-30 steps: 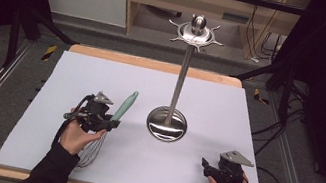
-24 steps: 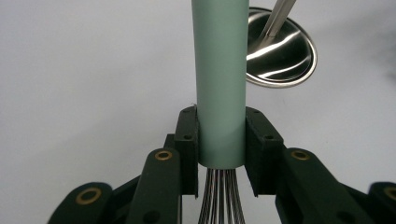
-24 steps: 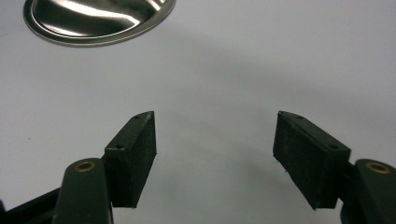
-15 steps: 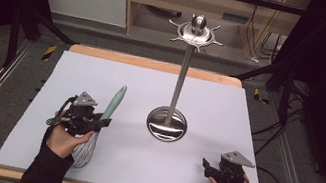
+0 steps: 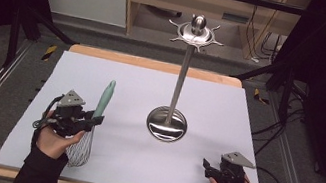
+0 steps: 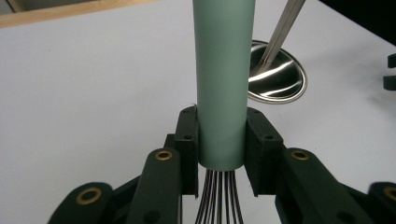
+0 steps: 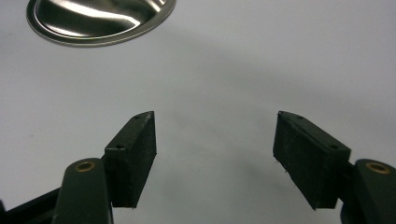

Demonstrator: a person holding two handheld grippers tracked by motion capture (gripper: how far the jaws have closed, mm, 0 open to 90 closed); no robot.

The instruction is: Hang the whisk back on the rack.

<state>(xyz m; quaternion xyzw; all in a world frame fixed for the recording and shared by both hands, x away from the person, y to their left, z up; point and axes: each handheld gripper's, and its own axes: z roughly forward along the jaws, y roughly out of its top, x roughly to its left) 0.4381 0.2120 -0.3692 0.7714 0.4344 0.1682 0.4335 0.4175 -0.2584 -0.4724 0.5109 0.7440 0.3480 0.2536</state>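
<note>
Gripping whisk [image 5: 93,122] by its green handle, left gripper [image 6: 221,149] pinching; right gripper [image 7: 215,154] idling, jaws spread. Risk: wire end swinging into stand [image 5: 168,123], toppling it.

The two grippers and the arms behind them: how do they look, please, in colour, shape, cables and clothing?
Both the left gripper and the right gripper are black, each topped by a grey three-cornered plate. In the gripper views their fingers are flat rectangular black blocks on rounded arms with brass-coloured rivets. A black cable loops from the left one. Both forearms wear dark long sleeves.
</note>
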